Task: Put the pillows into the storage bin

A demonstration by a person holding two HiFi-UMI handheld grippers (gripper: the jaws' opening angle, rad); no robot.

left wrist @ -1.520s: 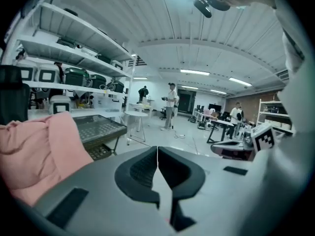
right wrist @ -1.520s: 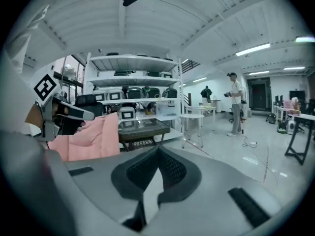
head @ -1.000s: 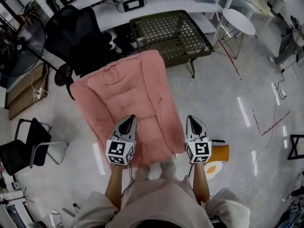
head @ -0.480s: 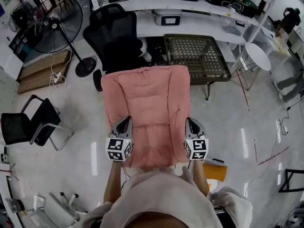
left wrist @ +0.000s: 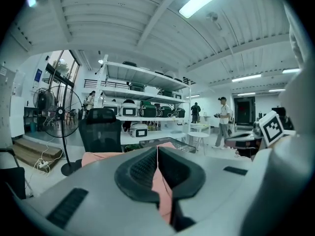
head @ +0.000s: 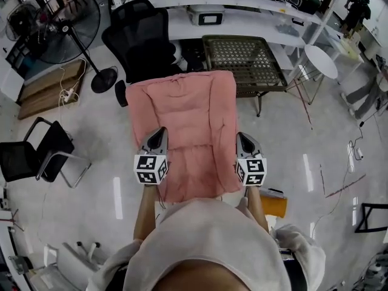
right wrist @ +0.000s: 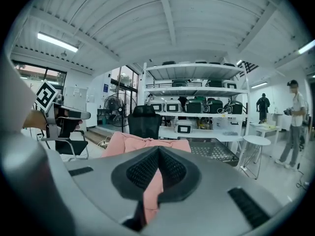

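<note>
Hanging from left claw, right claw: pillow near wire bin

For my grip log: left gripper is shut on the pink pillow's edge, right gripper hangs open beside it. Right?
No: the right gripper is also shut on the pink pillow; the right gripper view shows its fabric pinched between the jaws. The left gripper is shut on its edge, as stated.

Bright, even indoor light falls from ceiling tube lights, and daylight enters through a window at the left. The glossy floor carries white glare streaks. The pink pillow is evenly lit, with only soft shadows. Both gripper views bend strongly and go black at the corners, and their near foreground is slightly soft.
</note>
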